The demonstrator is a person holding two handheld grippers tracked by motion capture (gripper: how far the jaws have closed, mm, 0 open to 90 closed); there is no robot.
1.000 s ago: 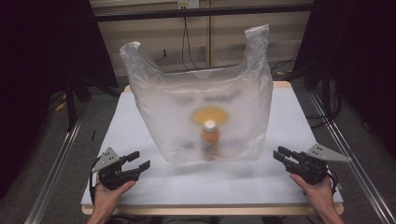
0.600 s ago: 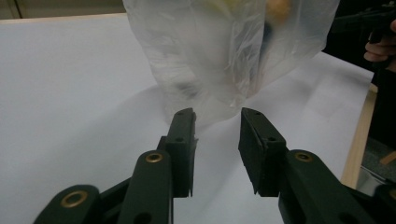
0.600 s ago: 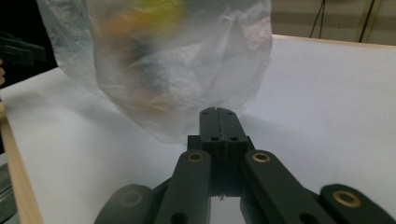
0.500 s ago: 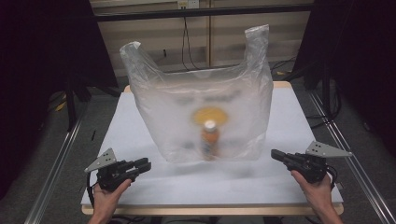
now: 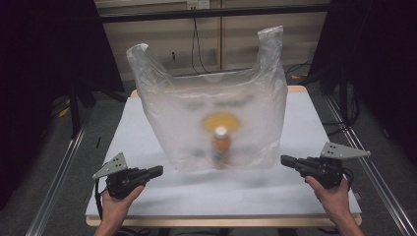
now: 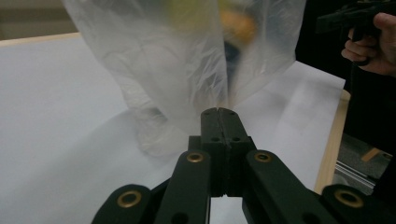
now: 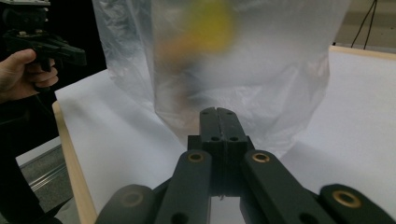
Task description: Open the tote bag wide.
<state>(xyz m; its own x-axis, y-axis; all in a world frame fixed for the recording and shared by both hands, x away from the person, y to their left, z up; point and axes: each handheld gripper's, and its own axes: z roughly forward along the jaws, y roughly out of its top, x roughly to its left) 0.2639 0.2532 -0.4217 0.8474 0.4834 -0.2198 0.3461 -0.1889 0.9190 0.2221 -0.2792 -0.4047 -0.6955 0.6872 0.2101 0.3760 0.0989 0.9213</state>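
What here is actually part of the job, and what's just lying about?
Part of the job:
- plastic bag, standing upright on the table
- bottle inside the bag
- left claw and right claw, both shut, apart from the bag

Just lying about:
- cables on the back wall
- metal rail beside the table

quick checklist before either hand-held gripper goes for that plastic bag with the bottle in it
1. Plastic bag standing upright on the table: ok.
2. Bottle upright inside the bag: ok, though blurred.
3. Left hand-held gripper open to grasp: not ok, jaws have just closed, nothing between them.
4. Right hand-held gripper open: not ok, shut and holding nothing.
5. Both grippers apart from the bag: ok.
6. Bag handles reachable: cannot tell.
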